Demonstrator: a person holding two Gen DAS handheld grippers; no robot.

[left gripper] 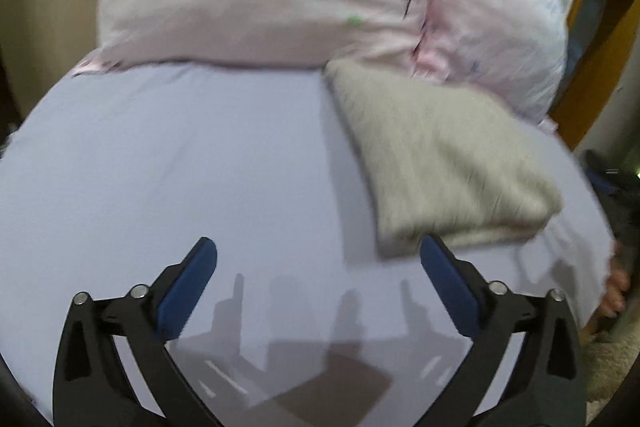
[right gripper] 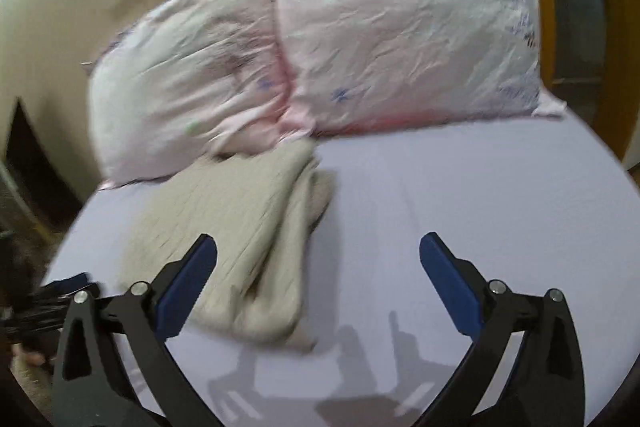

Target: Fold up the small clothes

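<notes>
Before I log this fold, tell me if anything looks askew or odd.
The beige garment lies folded but uneven on the lavender sheet, layers bunched, one end touching the pillows. Nothing else stands out.

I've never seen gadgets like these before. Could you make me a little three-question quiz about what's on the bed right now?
1. True or false: the left gripper grips the beige garment.
2. The garment's far end reaches: A) pink pillows B) a basket C) a chair
3. What colour is the bedsheet?

Key: 1 false, both grippers, including the right gripper, are open and empty; 2 A; 3 pale lavender.
</notes>
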